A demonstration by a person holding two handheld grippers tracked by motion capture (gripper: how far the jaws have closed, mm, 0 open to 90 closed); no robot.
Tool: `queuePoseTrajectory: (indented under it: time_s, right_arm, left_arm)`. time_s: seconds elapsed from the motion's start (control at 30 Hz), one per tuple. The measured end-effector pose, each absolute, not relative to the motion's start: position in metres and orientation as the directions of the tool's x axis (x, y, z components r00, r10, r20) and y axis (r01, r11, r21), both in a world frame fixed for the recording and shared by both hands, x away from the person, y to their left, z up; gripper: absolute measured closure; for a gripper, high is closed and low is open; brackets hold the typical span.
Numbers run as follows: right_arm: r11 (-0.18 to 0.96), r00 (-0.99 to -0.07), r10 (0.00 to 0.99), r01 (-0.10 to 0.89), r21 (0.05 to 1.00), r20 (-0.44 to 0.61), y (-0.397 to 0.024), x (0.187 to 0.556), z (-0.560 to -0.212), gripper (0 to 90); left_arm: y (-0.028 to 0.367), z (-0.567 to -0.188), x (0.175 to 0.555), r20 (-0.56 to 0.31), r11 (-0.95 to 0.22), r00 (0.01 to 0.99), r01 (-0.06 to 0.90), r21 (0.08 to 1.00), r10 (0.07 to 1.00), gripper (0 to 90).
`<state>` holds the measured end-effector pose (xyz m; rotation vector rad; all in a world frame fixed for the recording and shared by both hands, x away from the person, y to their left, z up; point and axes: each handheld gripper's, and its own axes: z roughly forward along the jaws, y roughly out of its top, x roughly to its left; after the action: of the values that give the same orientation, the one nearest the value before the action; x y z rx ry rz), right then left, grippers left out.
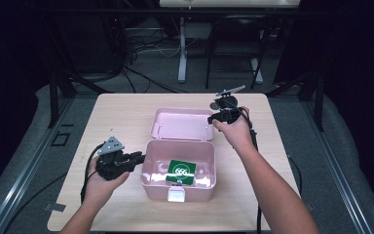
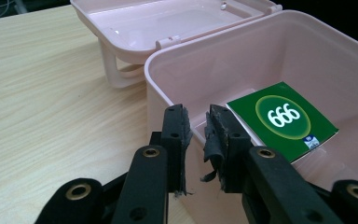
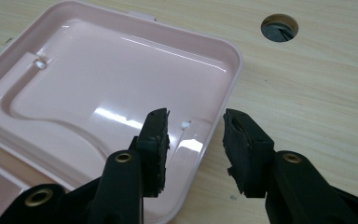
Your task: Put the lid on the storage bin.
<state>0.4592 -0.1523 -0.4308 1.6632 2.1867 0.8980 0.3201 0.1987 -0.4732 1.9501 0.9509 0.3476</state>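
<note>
Pink box (image 1: 178, 181) is standing open near the middle of the tabletop (image 1: 117, 114), its lid (image 1: 182, 124) folded back flat on the far side, so that the inside is being left exposed from above. A green card (image 1: 180, 170) printed with "666" is lying on the bottom of the box, toward the near wall, and a white latch (image 1: 177, 195) is hanging on the near face.

The left gripper (image 1: 137, 157) is being held just beside the left wall of the box, at rim height, pointing right. In the left gripper view its jaws are parted by only a narrow gap, with the rim of the box (image 2: 177, 56) just beyond the tips; nothing is being gripped, and whether a pad is touching the wall cannot be told. This placement is judged to be for steadying the box.

The right gripper (image 1: 213, 118) is being held over the right far corner of the lid. In the right gripper view its jaws are standing moderately apart and empty, straddling the lid's edge (image 3: 233, 79) from above; contact cannot be confirmed. A grasp of that edge, perhaps for swinging the lid, is judged to be in preparation. A round hole (image 3: 279, 27) in the tabletop is lying beyond the lid.
</note>
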Motion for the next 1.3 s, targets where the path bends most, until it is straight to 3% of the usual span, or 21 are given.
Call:
queuePoseTrajectory:
  time_s: [1.3]
  right_arm:
    - [-0.008,-0.126,0.963,0.871,0.492,0.237,-0.161,0.505,-0.45,75.4]
  left_arm:
    - [0.193,-0.476,0.317,-0.113,-0.313,0.677,0.474,0.823,0.728,79.7]
